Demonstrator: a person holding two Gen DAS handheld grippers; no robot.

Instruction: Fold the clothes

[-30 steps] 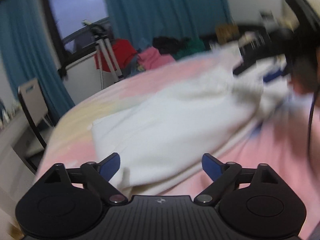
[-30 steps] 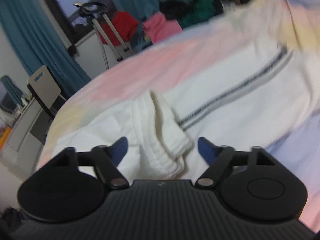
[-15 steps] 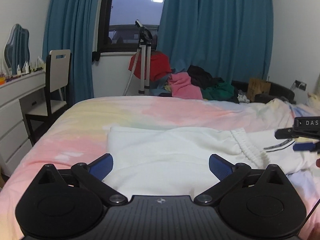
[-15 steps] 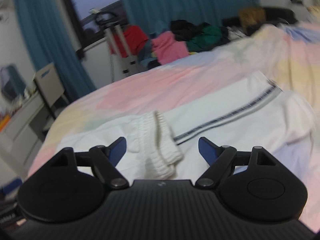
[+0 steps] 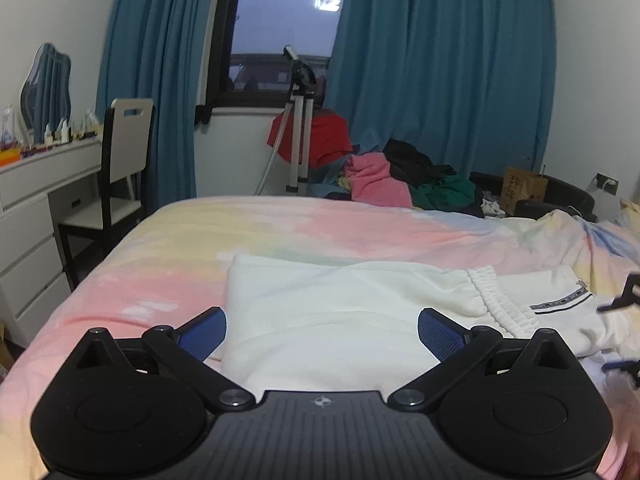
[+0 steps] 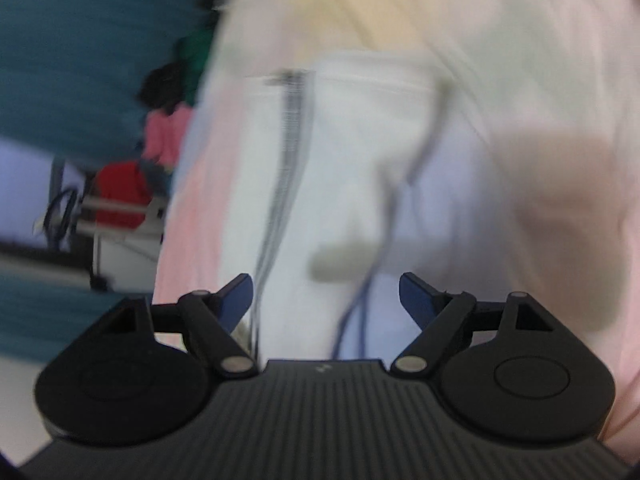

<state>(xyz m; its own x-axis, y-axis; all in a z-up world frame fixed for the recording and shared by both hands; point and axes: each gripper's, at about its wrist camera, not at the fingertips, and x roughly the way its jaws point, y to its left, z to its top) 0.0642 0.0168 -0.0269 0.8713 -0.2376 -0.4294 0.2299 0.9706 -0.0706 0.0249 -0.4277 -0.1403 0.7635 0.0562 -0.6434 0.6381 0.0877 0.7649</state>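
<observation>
Left claw [image 5: 322,330] spread wide and empty, low over the folded white trousers [image 5: 344,320] on the pastel bed [image 5: 280,232]; right claw [image 6: 326,294] wide too, blurred above the trousers' striped leg [image 6: 286,168].

Clearance around the bed surface

The bedspread [image 5: 304,232] lay bare left of and beyond the white garment [image 5: 340,312], leaving open passage there. A chair [image 5: 116,160] and dresser [image 5: 28,216] blocked the left side; a tripod [image 5: 298,128] and clothes pile [image 5: 400,180] stood past the far edge. The right wrist view was too blurred to judge clearance.
</observation>
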